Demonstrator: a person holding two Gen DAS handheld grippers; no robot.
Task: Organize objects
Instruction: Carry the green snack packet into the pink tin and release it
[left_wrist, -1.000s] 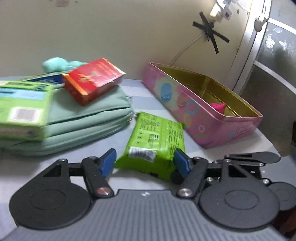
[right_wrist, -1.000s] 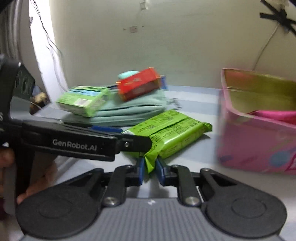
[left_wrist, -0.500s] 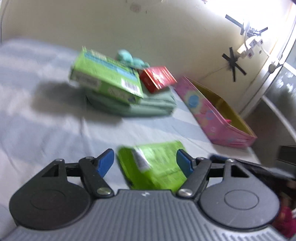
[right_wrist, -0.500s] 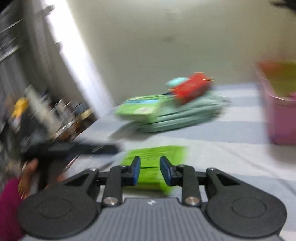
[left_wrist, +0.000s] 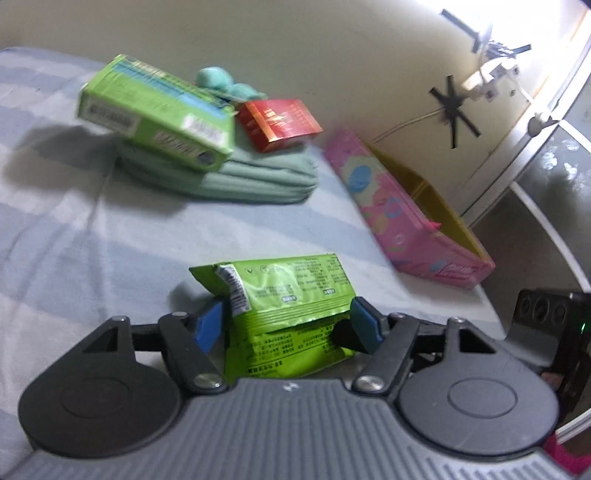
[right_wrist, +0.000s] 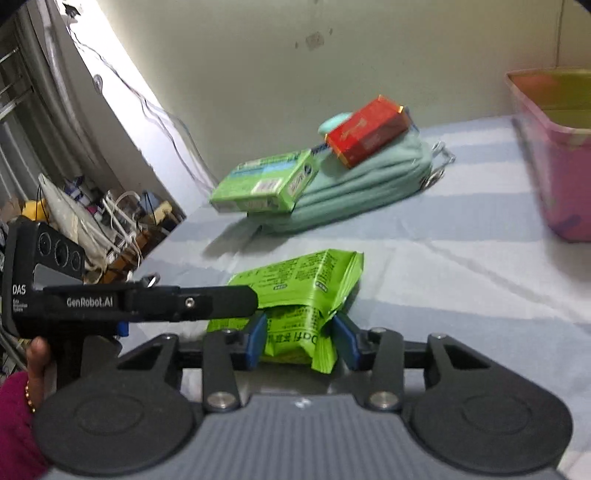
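Observation:
A bright green snack packet (left_wrist: 288, 295) lies on the striped bedsheet; it also shows in the right wrist view (right_wrist: 303, 288). My left gripper (left_wrist: 286, 326) is wide open, with the packet's near end between its blue pads, which stand clear of it. My right gripper (right_wrist: 301, 338) has its pads against the crumpled near end of the packet, which bulges between them. The left gripper's body (right_wrist: 147, 302) crosses the right wrist view at the left. The pink tin box (left_wrist: 402, 218) stands open at the right.
A green carton (left_wrist: 159, 110) and a red box (left_wrist: 277, 123) rest on a folded teal pouch (left_wrist: 243, 173), with a teal soft toy (left_wrist: 218, 79) behind. The wall runs along the back. The bed's edge and floor clutter (right_wrist: 92, 221) lie at the left.
Both grippers swung away from the pink box toward the left, carrying the green packet along the sheet. The right gripper's jaws have widened from a thin pinch to a broader hold.

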